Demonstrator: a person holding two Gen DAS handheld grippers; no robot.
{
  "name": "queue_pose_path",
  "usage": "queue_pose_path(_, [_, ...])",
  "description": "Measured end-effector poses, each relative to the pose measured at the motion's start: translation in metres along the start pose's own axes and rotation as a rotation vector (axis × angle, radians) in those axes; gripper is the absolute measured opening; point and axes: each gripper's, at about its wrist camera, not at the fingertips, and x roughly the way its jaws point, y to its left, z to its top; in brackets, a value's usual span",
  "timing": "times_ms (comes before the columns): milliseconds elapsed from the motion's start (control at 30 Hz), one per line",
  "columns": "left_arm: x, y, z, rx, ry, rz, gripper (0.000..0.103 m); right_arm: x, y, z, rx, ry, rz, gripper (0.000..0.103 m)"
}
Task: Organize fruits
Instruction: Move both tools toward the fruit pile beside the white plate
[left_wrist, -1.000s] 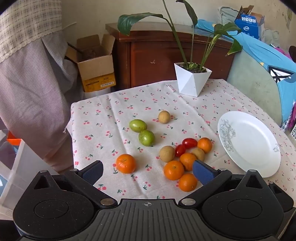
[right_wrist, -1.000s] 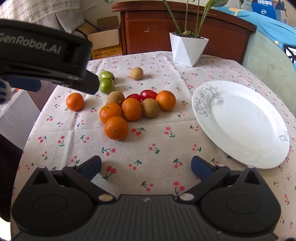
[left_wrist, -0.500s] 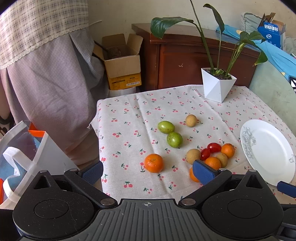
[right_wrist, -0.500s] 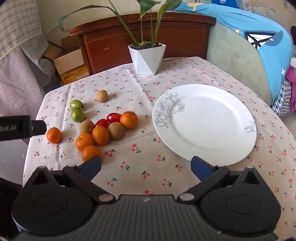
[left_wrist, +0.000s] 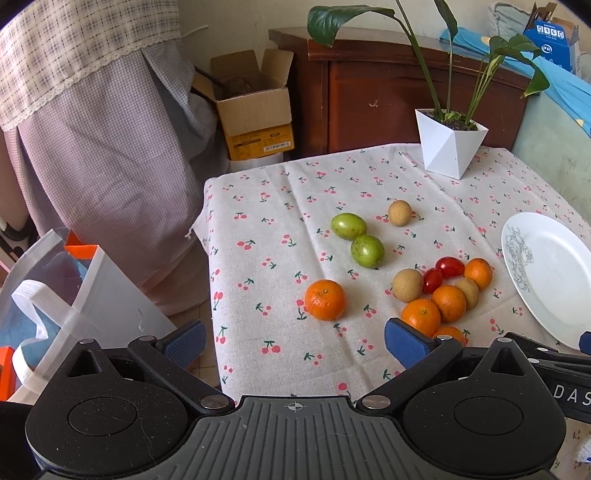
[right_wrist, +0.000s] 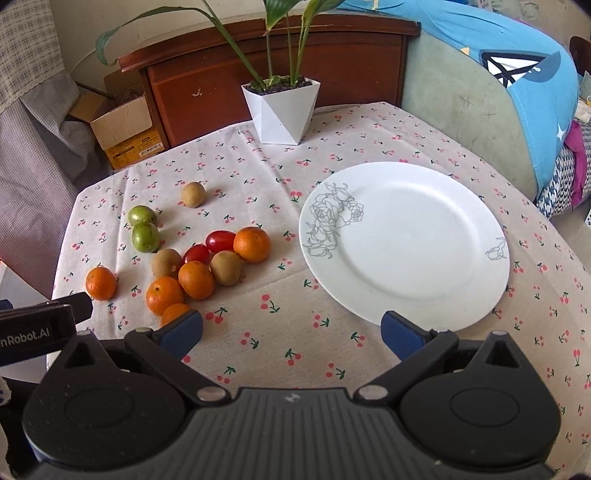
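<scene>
Fruit lies loose on the cherry-print tablecloth (left_wrist: 266, 236): a lone orange (left_wrist: 325, 299), two green fruits (left_wrist: 366, 250), a brown fruit set apart (left_wrist: 399, 212), and a cluster of oranges, brown fruits and two red tomatoes (left_wrist: 449, 266). The same cluster (right_wrist: 207, 269) shows left of the white plate (right_wrist: 406, 240), which holds nothing. My left gripper (left_wrist: 295, 343) hovers open above the table's near-left corner, short of the lone orange. Open too, my right gripper (right_wrist: 291, 332) hangs over the cloth in front of the plate, gripping nothing.
A white faceted plant pot (right_wrist: 280, 110) stands at the table's back. Behind it are a wooden cabinet (right_wrist: 295, 62) and a cardboard box (left_wrist: 255, 110). A white bag (left_wrist: 74, 295) sits on the floor left of the table. A blue-covered sofa (right_wrist: 517, 74) borders the right side.
Both grippers have drawn back and up from the fruit. The left view has swung left, off the table edge; the right view has swung right, over the plate. No fruit moved.
</scene>
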Motion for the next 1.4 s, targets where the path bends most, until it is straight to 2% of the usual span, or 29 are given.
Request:
queue_pose_path(967, [0.0041, -0.0038, -0.0055, 0.033, 0.015, 0.007, 0.102, 0.0007, 0.0053, -0.0001, -0.04, 0.014, -0.022, 0.102])
queue_pose_path(1400, [0.0039, -0.0021, -0.0057, 0.026, 0.015, -0.008, 0.102, -0.0003, 0.0038, -0.0015, -0.029, -0.002, 0.002, 0.102])
